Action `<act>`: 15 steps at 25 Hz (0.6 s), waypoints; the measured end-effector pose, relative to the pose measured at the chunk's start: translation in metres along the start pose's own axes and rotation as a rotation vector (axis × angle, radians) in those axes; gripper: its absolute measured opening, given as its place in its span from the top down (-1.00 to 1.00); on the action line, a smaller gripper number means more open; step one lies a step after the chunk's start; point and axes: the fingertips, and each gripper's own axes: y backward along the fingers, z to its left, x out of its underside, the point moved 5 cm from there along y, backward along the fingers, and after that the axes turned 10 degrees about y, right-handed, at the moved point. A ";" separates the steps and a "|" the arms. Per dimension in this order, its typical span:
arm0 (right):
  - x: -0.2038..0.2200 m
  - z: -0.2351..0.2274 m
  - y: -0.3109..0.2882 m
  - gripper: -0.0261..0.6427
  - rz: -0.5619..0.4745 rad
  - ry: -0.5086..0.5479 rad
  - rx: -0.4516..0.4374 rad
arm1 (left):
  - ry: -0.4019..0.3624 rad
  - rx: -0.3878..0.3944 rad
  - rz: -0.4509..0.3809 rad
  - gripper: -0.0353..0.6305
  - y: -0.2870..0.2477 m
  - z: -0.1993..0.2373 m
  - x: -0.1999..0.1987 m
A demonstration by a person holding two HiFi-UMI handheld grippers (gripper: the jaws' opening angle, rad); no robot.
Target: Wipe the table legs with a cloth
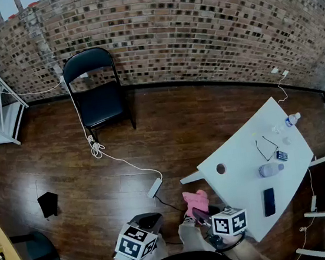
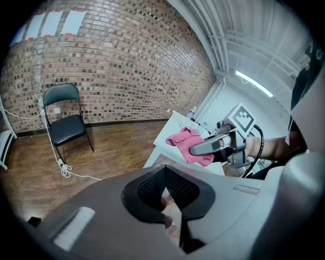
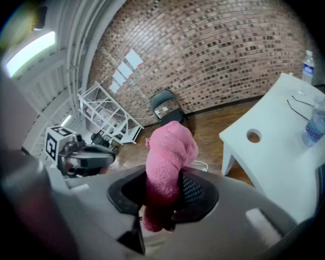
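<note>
Cloth (image 3: 170, 147), pink, fluffy, bunched in right hand-held gripper (image 3: 165, 197).

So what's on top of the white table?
Two water bottles, a pair of glasses, a phone and a small dark thing lie on the white table. Part of its near edge is hidden behind the right gripper.

The left hand-held gripper (image 1: 146, 221) and right hand-held gripper (image 1: 199, 215) are grey-bodied with black mesh-textured pads (image 2: 152, 189). Each carries a white cube (image 1: 135, 242) of black square markers. A black cable (image 1: 230, 246) loops at six o'clock of the right one's cube.
</note>
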 end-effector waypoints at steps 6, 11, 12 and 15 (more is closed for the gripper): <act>-0.018 -0.091 -0.069 0.59 -0.089 -0.174 0.189 | -0.019 0.022 -0.032 0.90 -0.050 0.025 -0.013; -0.011 -0.135 -0.122 0.59 -0.182 -0.355 0.248 | -0.030 0.055 -0.021 0.90 -0.096 0.031 0.001; -0.009 -0.145 -0.135 0.59 -0.191 -0.376 0.253 | -0.029 0.060 -0.019 0.90 -0.105 0.036 0.005; 0.001 -0.169 -0.164 0.59 -0.203 -0.431 0.273 | 0.013 0.080 -0.003 0.90 -0.127 0.053 0.023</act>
